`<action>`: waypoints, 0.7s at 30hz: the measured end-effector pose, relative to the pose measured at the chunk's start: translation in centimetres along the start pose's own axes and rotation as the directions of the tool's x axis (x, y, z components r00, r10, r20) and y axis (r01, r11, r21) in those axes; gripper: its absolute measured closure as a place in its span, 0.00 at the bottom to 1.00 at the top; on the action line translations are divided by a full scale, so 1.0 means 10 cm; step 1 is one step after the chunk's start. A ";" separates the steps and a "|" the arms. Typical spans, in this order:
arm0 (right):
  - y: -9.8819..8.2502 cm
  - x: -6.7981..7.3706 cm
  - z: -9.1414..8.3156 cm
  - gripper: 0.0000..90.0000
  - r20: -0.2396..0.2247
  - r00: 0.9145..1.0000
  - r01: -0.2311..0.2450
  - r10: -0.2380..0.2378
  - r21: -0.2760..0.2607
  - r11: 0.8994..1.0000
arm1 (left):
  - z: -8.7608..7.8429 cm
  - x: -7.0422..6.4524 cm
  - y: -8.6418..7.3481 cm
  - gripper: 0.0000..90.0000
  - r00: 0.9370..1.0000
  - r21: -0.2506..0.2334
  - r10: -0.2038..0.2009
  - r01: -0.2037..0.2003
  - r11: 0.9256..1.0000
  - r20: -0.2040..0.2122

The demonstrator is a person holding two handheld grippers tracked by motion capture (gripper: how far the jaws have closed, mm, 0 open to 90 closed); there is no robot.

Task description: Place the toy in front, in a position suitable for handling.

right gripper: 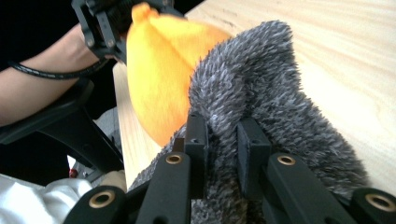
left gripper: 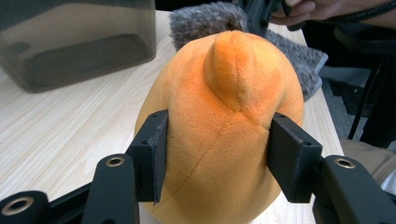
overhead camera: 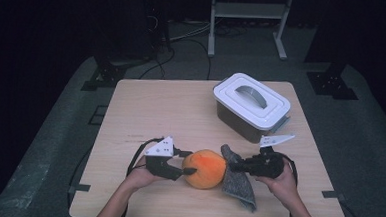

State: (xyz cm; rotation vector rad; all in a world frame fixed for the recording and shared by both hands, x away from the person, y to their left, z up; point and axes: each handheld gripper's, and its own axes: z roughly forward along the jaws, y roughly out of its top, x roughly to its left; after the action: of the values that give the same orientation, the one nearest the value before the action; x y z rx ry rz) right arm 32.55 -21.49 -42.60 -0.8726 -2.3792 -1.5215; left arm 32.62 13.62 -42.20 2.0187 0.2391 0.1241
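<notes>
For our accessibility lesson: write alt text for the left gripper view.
Two black jaws of the left gripper squeeze an orange plush toy on a pale wooden table. Behind it lie a grey fuzzy cloth and a dark see-through box.

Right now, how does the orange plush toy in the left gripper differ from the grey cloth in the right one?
The orange plush toy is round and bulky with short smooth pile; the grey cloth is flat, limp and shaggy. The left gripper spans the toy with wide-set jaws, while the right gripper pinches a fold of cloth almost closed. Both are soft, and each is gripped.
</notes>
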 end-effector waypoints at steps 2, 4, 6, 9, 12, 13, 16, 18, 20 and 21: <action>-0.01 -0.01 0.03 0.85 0.006 1.000 -0.005 0.005 0.018 1.000 | -0.01 0.01 -0.01 0.49 1.000 -0.007 -0.016 0.016 1.000 0.005; -0.01 -0.01 0.03 0.84 0.008 1.000 -0.006 0.005 0.020 1.000 | -0.01 0.01 -0.02 0.49 1.000 -0.010 -0.025 0.025 1.000 0.011; 0.02 0.02 0.00 0.84 0.025 1.000 0.010 -0.010 -0.005 1.000 | 0.00 0.02 -0.03 0.48 0.999 -0.011 -0.028 0.028 1.000 0.017; 0.09 0.10 -0.05 0.84 0.020 0.999 0.040 -0.038 -0.075 0.996 | 0.01 0.00 -0.02 0.48 0.999 -0.009 -0.016 0.016 1.000 0.028; 0.12 0.13 -0.05 0.84 0.015 0.998 0.055 -0.054 -0.081 0.995 | 0.03 -0.01 -0.02 0.48 0.999 -0.010 -0.015 0.016 1.000 0.030; 0.10 0.11 -0.03 0.84 0.019 0.999 0.048 -0.046 -0.072 0.996 | 0.02 0.00 -0.02 0.48 0.999 -0.010 -0.021 0.022 1.000 0.028; 0.05 0.02 0.01 0.84 0.004 1.000 -0.011 0.011 -0.032 0.999 | 0.02 0.01 -0.02 0.47 0.999 -0.014 -0.039 0.039 0.999 0.024; 0.02 -0.02 0.03 0.84 0.044 0.999 -0.019 0.019 0.009 1.000 | 0.00 0.03 -0.03 0.47 0.998 -0.017 -0.055 0.055 0.998 0.022; 0.00 -0.03 0.05 0.84 0.073 0.997 -0.021 0.018 0.043 0.999 | -0.01 0.04 -0.03 0.47 0.998 -0.018 -0.057 0.058 0.998 0.025; 0.00 -0.02 0.05 0.84 0.067 0.998 -0.020 0.018 0.037 0.999 | -0.01 0.03 -0.04 0.47 0.998 -0.019 -0.056 0.057 0.998 0.025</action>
State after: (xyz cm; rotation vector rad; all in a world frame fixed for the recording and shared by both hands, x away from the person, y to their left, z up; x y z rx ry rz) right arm 32.85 -21.09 -42.92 -0.9486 -2.4302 -1.4580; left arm 32.90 13.92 -42.48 1.9914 0.2783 0.0664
